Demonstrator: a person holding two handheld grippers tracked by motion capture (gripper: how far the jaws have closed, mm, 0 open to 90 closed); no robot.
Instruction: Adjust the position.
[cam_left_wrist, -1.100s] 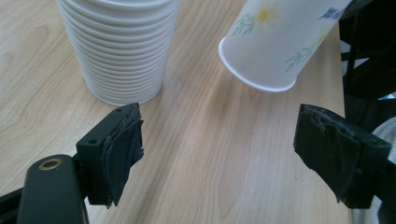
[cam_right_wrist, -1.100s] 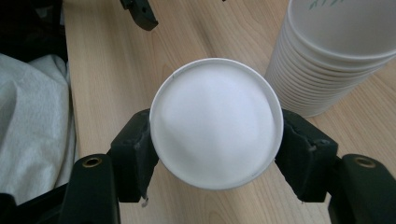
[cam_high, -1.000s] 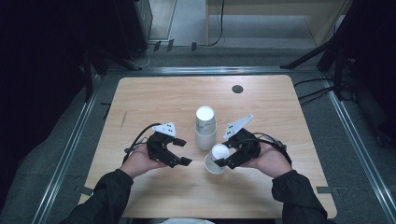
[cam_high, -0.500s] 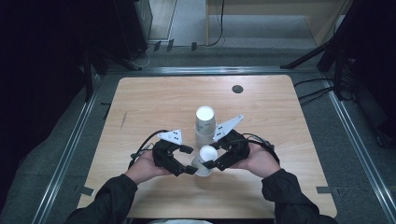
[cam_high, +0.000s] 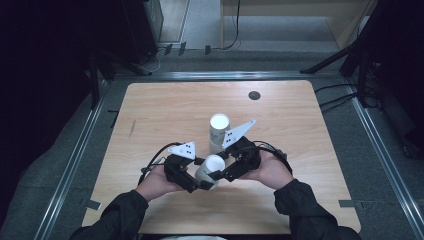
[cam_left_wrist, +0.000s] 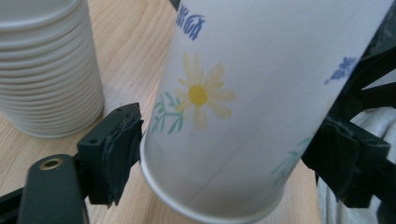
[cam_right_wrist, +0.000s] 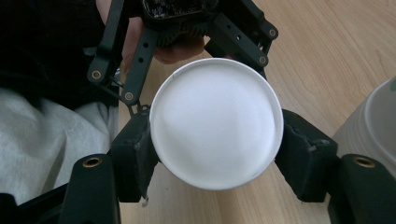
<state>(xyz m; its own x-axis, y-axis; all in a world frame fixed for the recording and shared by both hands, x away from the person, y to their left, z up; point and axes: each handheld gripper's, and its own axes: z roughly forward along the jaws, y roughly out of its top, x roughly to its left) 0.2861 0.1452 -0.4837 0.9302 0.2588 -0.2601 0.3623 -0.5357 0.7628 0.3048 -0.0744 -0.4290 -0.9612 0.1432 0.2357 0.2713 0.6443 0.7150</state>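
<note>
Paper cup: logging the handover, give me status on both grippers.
Right gripper clamped on paper cup. Left gripper closing round its lower end, left pad touching. Cup stack stands behind, clear.

A pale wooden counter (cam_high: 165, 110) with rounded corners stands on grey carpet (cam_high: 385, 165). A small dark round disc (cam_high: 254, 95) sits near its far edge. Metal rails (cam_high: 70, 165) run along the floor at both sides and the back. Black cables (cam_high: 340, 95) trail at the right (more lie behind). The room's edges fall into darkness, while light wood furniture (cam_high: 295, 15) shows beyond.
</note>
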